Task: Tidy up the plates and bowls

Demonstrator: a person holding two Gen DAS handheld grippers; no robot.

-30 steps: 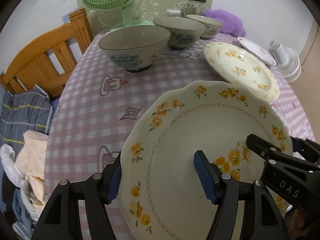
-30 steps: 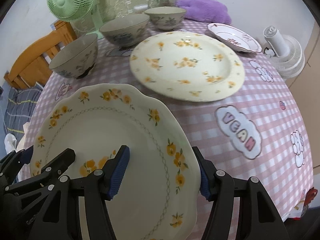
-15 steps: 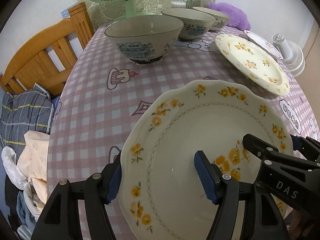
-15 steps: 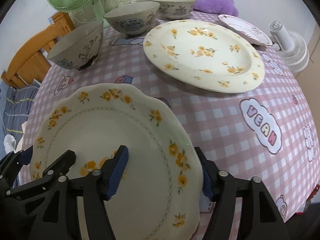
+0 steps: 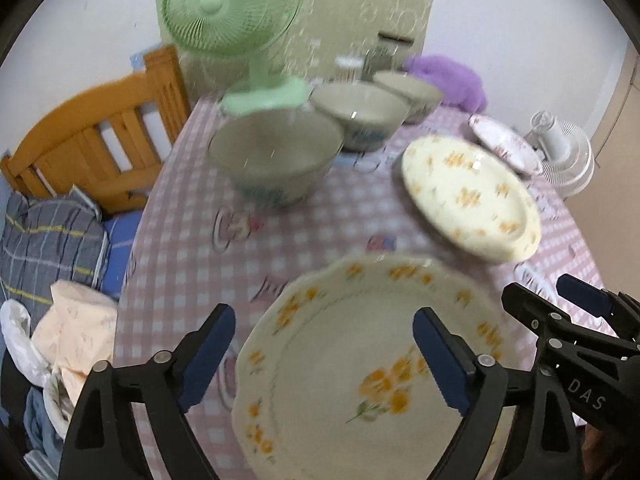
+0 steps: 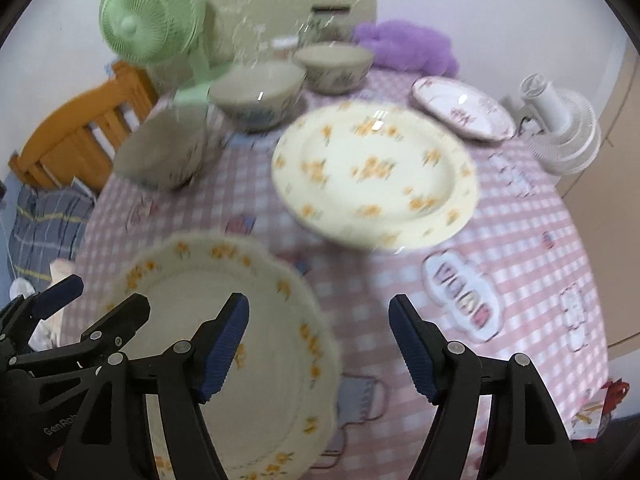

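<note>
Both the left gripper (image 5: pixel 320 352) and right gripper (image 6: pixel 318 340) are opening, pads clear of the scalloped plate (image 5: pixel 360 360) lying near the tabletop (image 5: pixel 192 248) edge, so both should lift straight up without clipping its rim

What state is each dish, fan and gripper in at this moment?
Scalloped yellow-flowered plate: flat on table, released.
Round cream flowered plate: flat, empty.
Three grey-green ceramic bowls: upright, empty, unstacked.
Green table fan: upright.
Left gripper: opening, off plate.
Right gripper: opening, off plate.
</note>
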